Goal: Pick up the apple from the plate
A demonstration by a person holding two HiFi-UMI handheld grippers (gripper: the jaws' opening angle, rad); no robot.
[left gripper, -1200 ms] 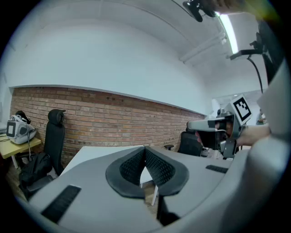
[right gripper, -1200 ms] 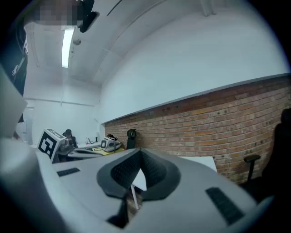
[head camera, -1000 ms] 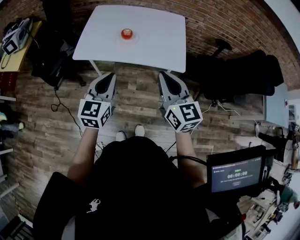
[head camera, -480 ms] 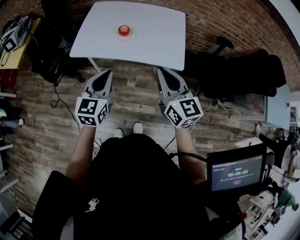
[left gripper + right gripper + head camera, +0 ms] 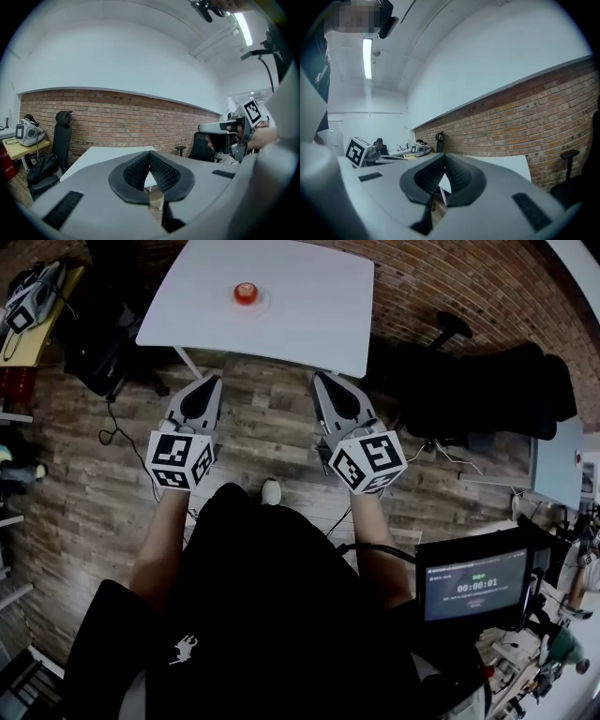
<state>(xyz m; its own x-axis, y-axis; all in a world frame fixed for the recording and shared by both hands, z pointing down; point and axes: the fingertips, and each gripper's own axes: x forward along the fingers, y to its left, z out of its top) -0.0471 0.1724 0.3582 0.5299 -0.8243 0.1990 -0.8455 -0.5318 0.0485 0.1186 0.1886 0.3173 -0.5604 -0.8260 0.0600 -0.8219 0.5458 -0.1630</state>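
Nearest is the person's dark top, with a lit screen to its right. Beyond it, each hand holds a gripper out over the wooden floor. The left gripper and the right gripper lie side by side and apart, and both point at the white table. On each, the jaws are closed tip to tip with nothing between them. Farther off, towards the table's far left, the red apple sits on its plate, well apart from both grippers.

Office-like workspace: brick wall, desk chair, monitor.
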